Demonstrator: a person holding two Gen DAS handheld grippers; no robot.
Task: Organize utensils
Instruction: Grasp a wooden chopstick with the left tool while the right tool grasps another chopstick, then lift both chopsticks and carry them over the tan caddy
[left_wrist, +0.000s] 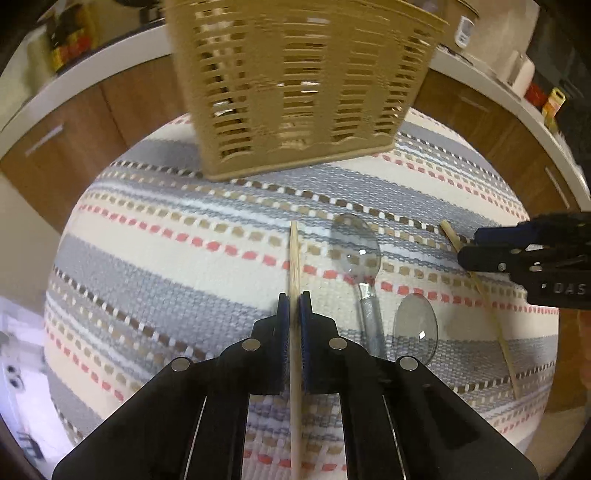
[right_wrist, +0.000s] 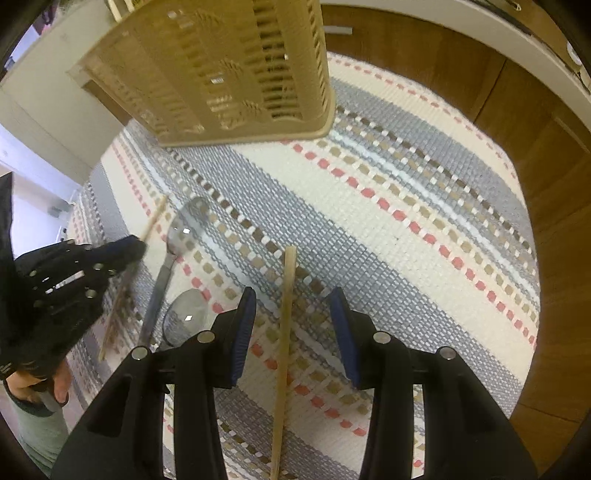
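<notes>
Two thin wooden chopsticks (left_wrist: 294, 266) (right_wrist: 284, 314) flat on the striped mat (left_wrist: 166, 258) – two clear plastic spoons (left_wrist: 356, 247) (left_wrist: 415, 328) between them, slotted tan basket (left_wrist: 295, 85) upright at the far edge.

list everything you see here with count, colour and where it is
basket: one, tan slatted plastic, far end of the cloth
chopsticks: two, pale wood; one pinched in the left claw, one lying between the right claw's open pads
spoons: two, clear plastic; one and one side by side between the chopsticks
cloth: one, cream and grey stripes with pink and brown dashes, under everything
cabinets: brown wood, behind the cloth
left claw: black, blue pads, shut on chopstick
right claw: black, blue pads, open
</notes>
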